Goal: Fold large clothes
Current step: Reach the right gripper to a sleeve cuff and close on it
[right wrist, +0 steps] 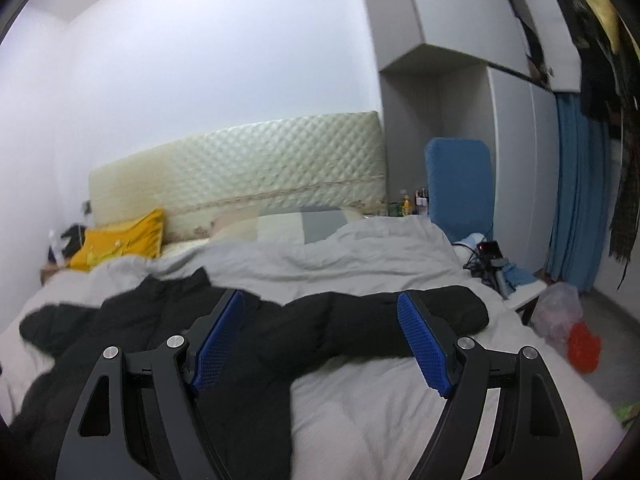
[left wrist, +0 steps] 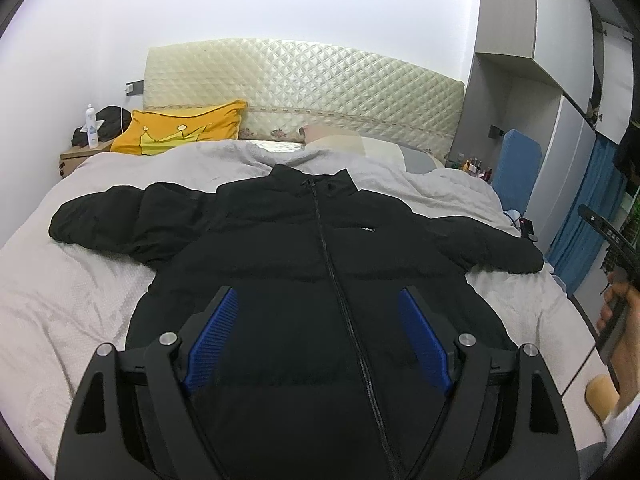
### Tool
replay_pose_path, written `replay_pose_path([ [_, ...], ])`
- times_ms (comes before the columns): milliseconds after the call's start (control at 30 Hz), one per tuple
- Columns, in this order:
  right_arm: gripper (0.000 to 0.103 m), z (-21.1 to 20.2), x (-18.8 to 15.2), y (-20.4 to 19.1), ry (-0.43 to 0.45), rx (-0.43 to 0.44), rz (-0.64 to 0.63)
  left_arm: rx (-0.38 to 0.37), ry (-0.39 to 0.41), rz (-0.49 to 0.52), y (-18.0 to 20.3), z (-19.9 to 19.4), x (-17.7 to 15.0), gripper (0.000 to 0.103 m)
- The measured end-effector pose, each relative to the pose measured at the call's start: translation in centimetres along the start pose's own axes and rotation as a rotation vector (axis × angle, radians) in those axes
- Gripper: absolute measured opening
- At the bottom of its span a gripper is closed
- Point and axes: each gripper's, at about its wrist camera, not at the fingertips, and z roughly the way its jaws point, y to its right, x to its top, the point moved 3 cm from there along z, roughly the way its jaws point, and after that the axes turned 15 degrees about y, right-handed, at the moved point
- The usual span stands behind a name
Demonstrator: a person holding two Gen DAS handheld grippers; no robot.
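A black puffer jacket (left wrist: 280, 248) lies flat and zipped on the grey bed, collar toward the headboard, both sleeves spread out. My left gripper (left wrist: 318, 296) is open and empty, hovering over the jacket's lower front by the zipper. My right gripper (right wrist: 320, 300) is open and empty, above the jacket's right sleeve (right wrist: 384, 324), which stretches toward the bed's right edge. The right gripper's body and the hand holding it show at the right edge of the left wrist view (left wrist: 616, 264).
The bed (left wrist: 60, 300) has a grey cover, a quilted headboard (left wrist: 304, 88) and a yellow pillow (left wrist: 180, 128). A nightstand with a bottle (left wrist: 91, 126) stands at left. A blue chair (right wrist: 458, 188), cables and a device (right wrist: 490, 250) sit at right by the wardrobe.
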Motion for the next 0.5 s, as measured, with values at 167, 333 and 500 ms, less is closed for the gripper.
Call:
replay_pose_path([
  [167, 0.078, 3.5, -1.6, 3.1, -0.019, -0.019, 0.056, 0.011, 0.005, -0.002, -0.2, 0.4, -0.2, 0.082],
  [333, 0.078, 6.1, -4.3, 7.0, -0.065, -0.056, 0.158, 0.032, -0.002, -0.013, -0.9, 1.3, -1.0, 0.082],
  [500, 0.078, 8.3, -7.1, 10.9, -0.118, -0.104, 0.235, 0.052, -0.019, -0.029, -1.5, 2.4, -1.7, 0.082],
])
